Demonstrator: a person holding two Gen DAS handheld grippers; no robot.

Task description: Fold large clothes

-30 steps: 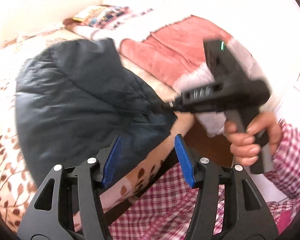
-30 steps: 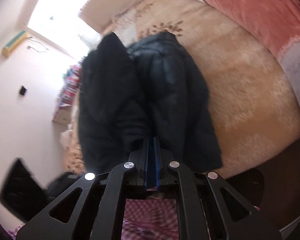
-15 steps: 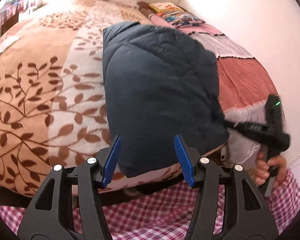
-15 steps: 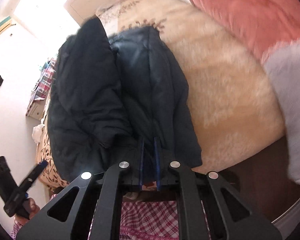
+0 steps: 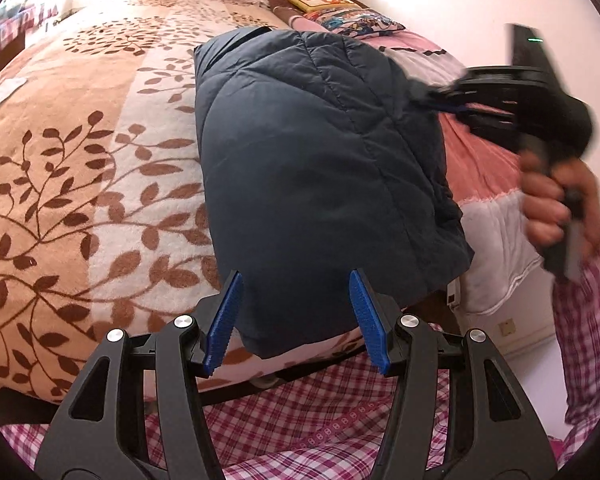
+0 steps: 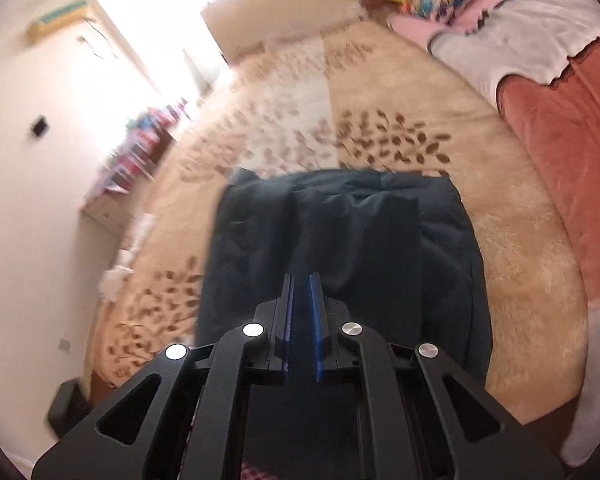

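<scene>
Blanket (image 5: 60, 168) of tan and cream plush with brown leaf sprays covers the bed on the left of the left wrist view; its far edge runs into glare by the window, where a strip of coloured things is too bright and small to make out. A pale scrap of cloth at the far left rim is cut off by the lens. In the middle lies the dark navy quilted puffer jacket (image 5: 320, 168), folded into a thick block on the blanket, its near corner hanging over the bed's edge. The left gripper (image 5: 296, 316) stands just before that corner with its blue ribbed pads well apart and nothing pressed between them; the jacket shows in the gap but the pads do not touch it. Below, red and white checked cloth fills the bottom of the view. To the right, the right gripper (image 5: 432, 98) meets the jacket's upper right edge; it is smeared by motion, so its tips are hard to read here. The person's right hand (image 5: 552, 204) holds its grip, blurred, with a checked sleeve behind. Beyond lie a rust-red and white quilted cover (image 5: 484, 168) and a cartoon-print pillow (image 5: 352, 20).

From the right wrist view, the wall, shelf and window at left are washed out and blurred. The jacket (image 6: 340, 240) lies mid-frame, a dark fold rising to the right gripper (image 6: 302, 320), whose blue pads are nearly together and clamped on that fabric. The rust-red cover (image 6: 572, 152) is cut off at right.
</scene>
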